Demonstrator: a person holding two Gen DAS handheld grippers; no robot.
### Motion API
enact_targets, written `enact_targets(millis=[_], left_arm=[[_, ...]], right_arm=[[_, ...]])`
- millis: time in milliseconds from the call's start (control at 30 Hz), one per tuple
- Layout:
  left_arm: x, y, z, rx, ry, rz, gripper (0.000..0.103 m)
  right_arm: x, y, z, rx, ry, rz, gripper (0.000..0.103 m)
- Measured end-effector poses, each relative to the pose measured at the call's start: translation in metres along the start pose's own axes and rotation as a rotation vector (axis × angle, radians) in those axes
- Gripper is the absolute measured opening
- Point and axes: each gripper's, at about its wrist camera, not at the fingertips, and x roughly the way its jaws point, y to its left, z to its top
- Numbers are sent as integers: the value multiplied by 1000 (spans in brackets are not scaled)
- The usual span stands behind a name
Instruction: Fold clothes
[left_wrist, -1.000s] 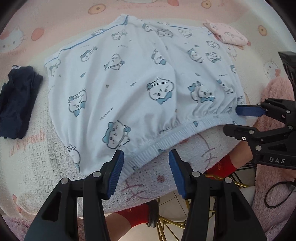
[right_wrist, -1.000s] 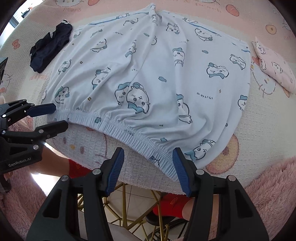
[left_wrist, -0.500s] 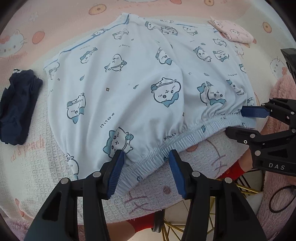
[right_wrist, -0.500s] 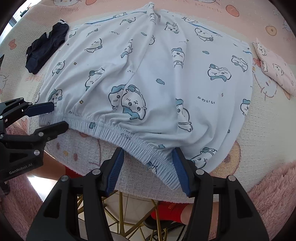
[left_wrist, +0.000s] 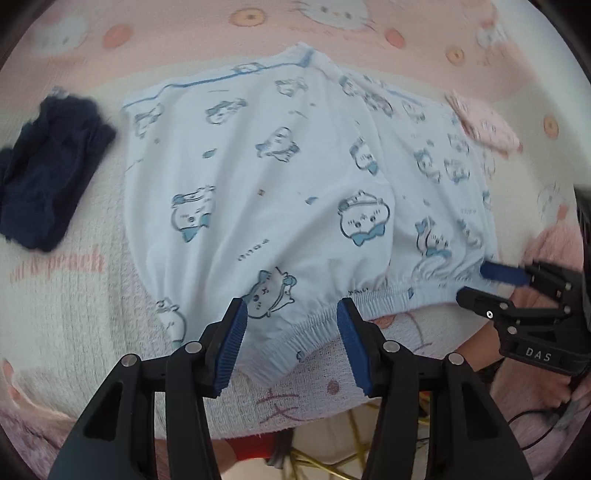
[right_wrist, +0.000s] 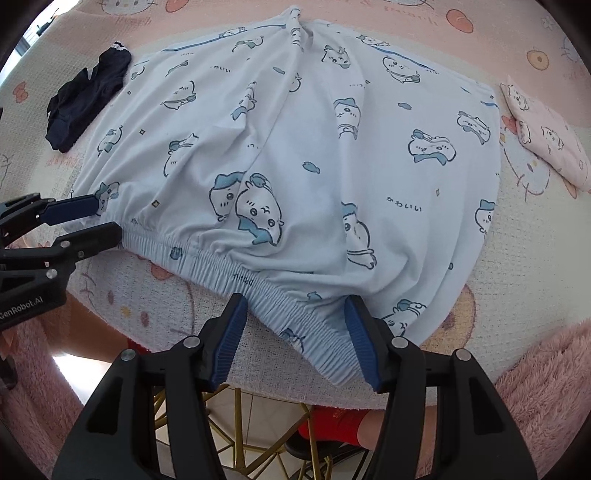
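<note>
Light, limp printed shorts (right_wrist: 295, 155) lie flat at the table's near edge; both grippers, left (left_wrist: 291, 345) and right (right_wrist: 295, 341), stand wide-jawed over the elastic waistband (right_wrist: 207, 258), probably the firmest hold.

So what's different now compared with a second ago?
Both open grippers, left and right, have moved forward to straddle the waistband of the blue shorts; neither has closed on it. The shorts, dark garment and pink folded piece lie unmoved.
</note>
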Motion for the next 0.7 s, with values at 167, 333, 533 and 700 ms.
enact_targets(millis=[167,333,533,700], left_arm=[[-17,58,-50,-363,16,-92,53],[-5,57,-61,-421,19,-148,53],[7,61,-74,-498,29,-224,50],[19,63,-66,-510,30,-257,18]], right_arm=[[-30,-37,3,278,-72,116,57],[3,-49,-1,453,7,180,51],[38,-59,-11,552,108,240,51],[42,-49,-3,543,97,254,42]])
